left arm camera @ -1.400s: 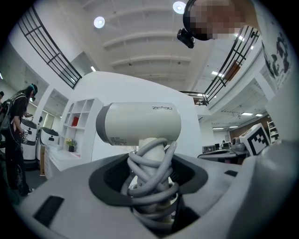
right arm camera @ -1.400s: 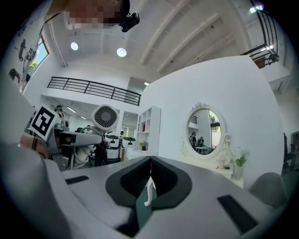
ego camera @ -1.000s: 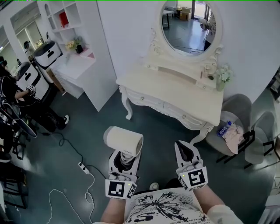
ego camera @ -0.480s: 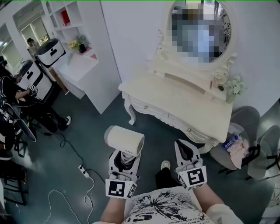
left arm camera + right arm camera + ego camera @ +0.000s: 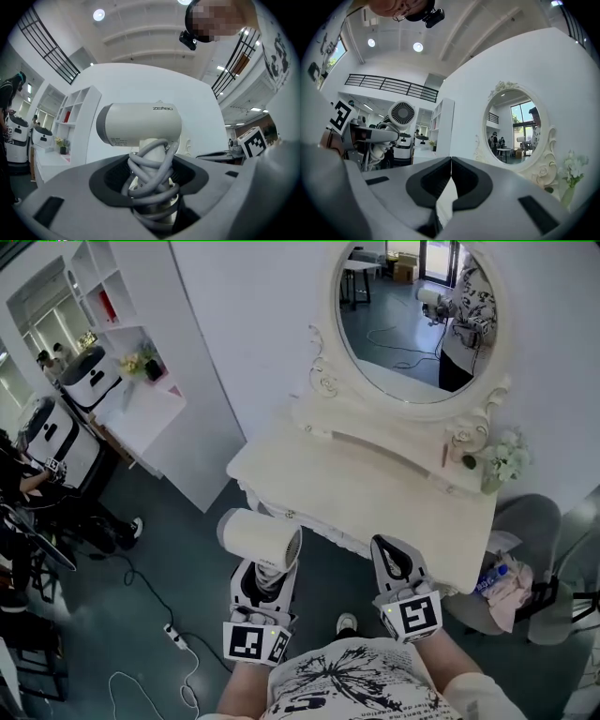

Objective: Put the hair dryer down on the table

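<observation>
A cream hair dryer [image 5: 262,540] stands upright in my left gripper [image 5: 265,579], its barrel lying crosswise above the jaws. The jaws are shut on its handle, which has the grey cord [image 5: 151,174] wound round it. In the left gripper view the barrel [image 5: 140,124] fills the middle. My right gripper [image 5: 396,563] is shut and holds nothing; in its own view the pads meet at the tip [image 5: 451,160]. Both grippers hover just short of the near edge of the cream dressing table [image 5: 375,498]. From the right gripper view the dryer's grille [image 5: 402,114] shows at the left.
An oval mirror [image 5: 412,320] rises at the table's back. A small vase of white flowers [image 5: 497,465] and small items stand at its right end. Grey chairs [image 5: 520,540] stand to the right. White shelves [image 5: 141,381] are at the left; a cable and power strip [image 5: 173,634] lie on the floor.
The view has moved closer to the dressing table, which now lies just ahead of both grippers. The left gripper's hold on the hair dryer is unchanged and the right gripper stays shut.
</observation>
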